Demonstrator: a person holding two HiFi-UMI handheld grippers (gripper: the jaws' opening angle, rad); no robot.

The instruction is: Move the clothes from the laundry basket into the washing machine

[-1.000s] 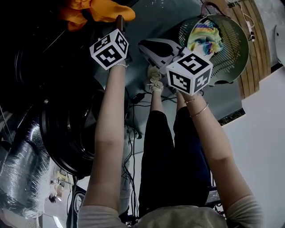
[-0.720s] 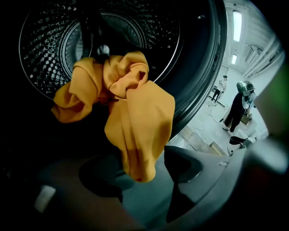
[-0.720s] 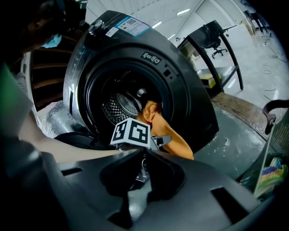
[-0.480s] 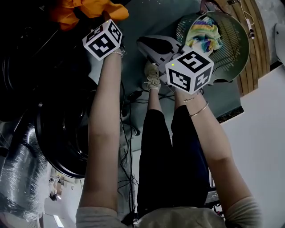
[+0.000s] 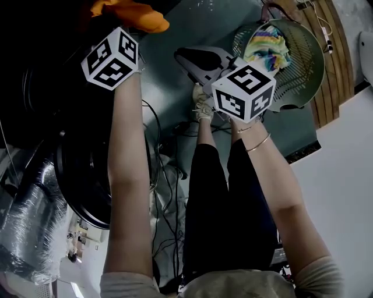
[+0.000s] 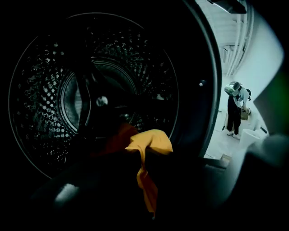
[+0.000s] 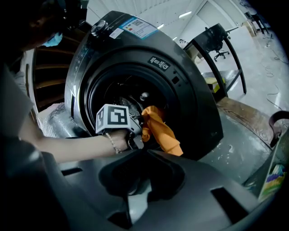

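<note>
My left gripper [image 5: 125, 35] is at the mouth of the dark washing machine [image 7: 180, 90]. Its jaws have just been closing and are now shut on an orange garment [image 5: 133, 11]. In the left gripper view the orange garment [image 6: 149, 149] hangs from the jaws in front of the perforated drum [image 6: 45, 90]. The right gripper view shows the left gripper [image 7: 137, 128] with the garment [image 7: 160, 131] at the drum opening. My right gripper [image 5: 189, 58] is shut and empty, held over the floor beside the green laundry basket [image 5: 306, 64]. Colourful clothes [image 5: 267, 48] lie in the basket.
The machine's round door [image 5: 87, 174] stands open at the left. Cables [image 5: 169, 169] trail over the floor by the person's shoes [image 5: 203, 105]. A foil hose [image 5: 29, 221] lies at the lower left. A wooden platform [image 5: 335, 75] runs behind the basket.
My left gripper has moved up and to the left in the head view, carrying the orange garment towards the drum. The right gripper has stayed in place.
</note>
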